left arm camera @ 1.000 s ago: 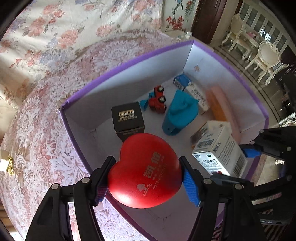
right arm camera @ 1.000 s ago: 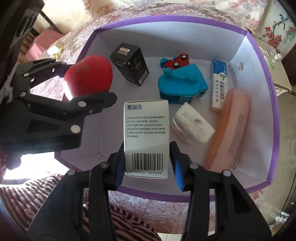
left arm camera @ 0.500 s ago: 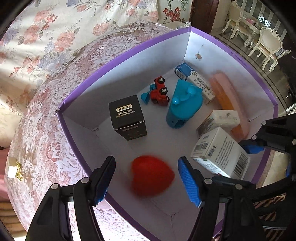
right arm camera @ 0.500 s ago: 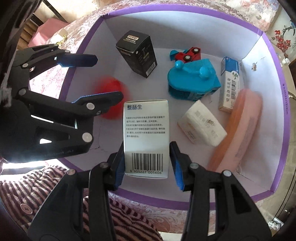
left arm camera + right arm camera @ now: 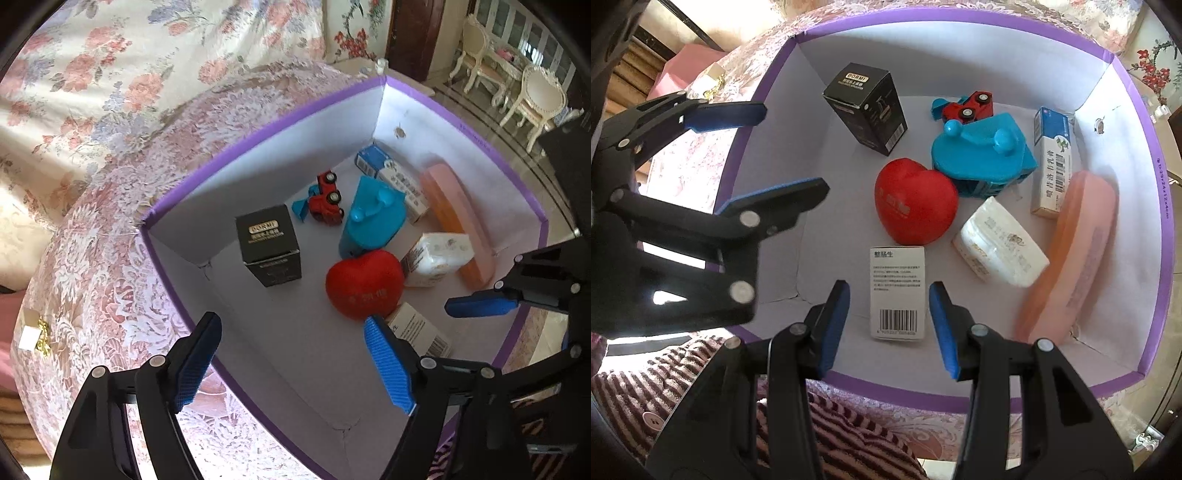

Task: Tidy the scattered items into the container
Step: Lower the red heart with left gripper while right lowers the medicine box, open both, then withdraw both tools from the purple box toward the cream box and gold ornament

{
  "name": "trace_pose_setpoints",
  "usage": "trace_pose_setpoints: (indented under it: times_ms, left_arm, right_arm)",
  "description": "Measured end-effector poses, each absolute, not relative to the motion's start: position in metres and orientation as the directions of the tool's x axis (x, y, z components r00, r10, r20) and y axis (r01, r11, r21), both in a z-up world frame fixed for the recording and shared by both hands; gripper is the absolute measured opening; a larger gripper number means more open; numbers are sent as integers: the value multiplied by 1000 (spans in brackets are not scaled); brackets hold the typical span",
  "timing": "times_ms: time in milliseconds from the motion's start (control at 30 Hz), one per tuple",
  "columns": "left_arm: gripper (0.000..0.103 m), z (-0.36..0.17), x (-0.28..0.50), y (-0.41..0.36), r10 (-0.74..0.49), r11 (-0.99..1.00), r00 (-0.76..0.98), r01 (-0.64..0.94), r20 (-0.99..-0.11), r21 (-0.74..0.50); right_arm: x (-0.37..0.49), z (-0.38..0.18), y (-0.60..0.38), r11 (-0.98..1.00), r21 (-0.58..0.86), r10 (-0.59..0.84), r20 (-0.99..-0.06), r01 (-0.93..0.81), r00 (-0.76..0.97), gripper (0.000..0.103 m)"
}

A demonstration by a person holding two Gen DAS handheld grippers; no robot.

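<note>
The purple-rimmed white box (image 5: pixel 258 136) (image 5: pixel 1126 184) holds all the items. The red heart (image 5: pixel 364 284) (image 5: pixel 914 203) lies on the box floor beside the blue plastic piece (image 5: pixel 373 218) (image 5: pixel 982 162). The white medicine carton with a barcode (image 5: pixel 897 291) (image 5: pixel 417 328) lies flat below the heart. My left gripper (image 5: pixel 295 362) (image 5: pixel 764 151) is open and empty above the box's near-left corner. My right gripper (image 5: pixel 888 325) (image 5: pixel 480 302) is open, its fingers either side of the carton, above it.
Also in the box: a black carton (image 5: pixel 269 243) (image 5: pixel 866 107), a red toy car (image 5: pixel 327 203) (image 5: pixel 967 109), a blue-white tube box (image 5: pixel 1052 158), a white packet (image 5: pixel 1001 243) and a pink case (image 5: pixel 1075 251). The box sits on a floral lace cloth (image 5: pixel 110 221). Chairs (image 5: pixel 532 92) stand far right.
My left gripper opened and dropped the red heart, which came to rest on the box floor. My right gripper then opened and released the white carton, which now lies in the box.
</note>
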State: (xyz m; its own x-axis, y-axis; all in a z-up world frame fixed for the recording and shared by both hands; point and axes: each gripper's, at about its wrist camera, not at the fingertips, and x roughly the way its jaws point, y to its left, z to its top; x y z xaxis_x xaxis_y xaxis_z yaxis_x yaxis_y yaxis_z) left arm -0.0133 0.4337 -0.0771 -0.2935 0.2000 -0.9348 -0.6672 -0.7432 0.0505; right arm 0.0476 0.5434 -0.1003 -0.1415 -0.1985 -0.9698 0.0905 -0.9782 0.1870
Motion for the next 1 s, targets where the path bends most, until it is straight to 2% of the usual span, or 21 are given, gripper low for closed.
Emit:
trace_pose_setpoints:
  times_ms: [367, 733, 1000]
  left_arm:
    - [81, -54, -10, 397, 297, -814, -346, -580, -890, -46]
    - [81, -58, -6, 343, 291, -876, -379, -474, -879, -86]
    - [81, -68, -10, 292, 283, -905, -372, -409, -884, -117]
  right_arm:
    - [49, -84, 548, -982, 175, -185, -964, 70, -192, 48]
    - [42, -70, 529, -982, 158, -178, -955, 102, -236, 49]
    - [14, -62, 461, -985, 141, -164, -949, 104, -270, 49]
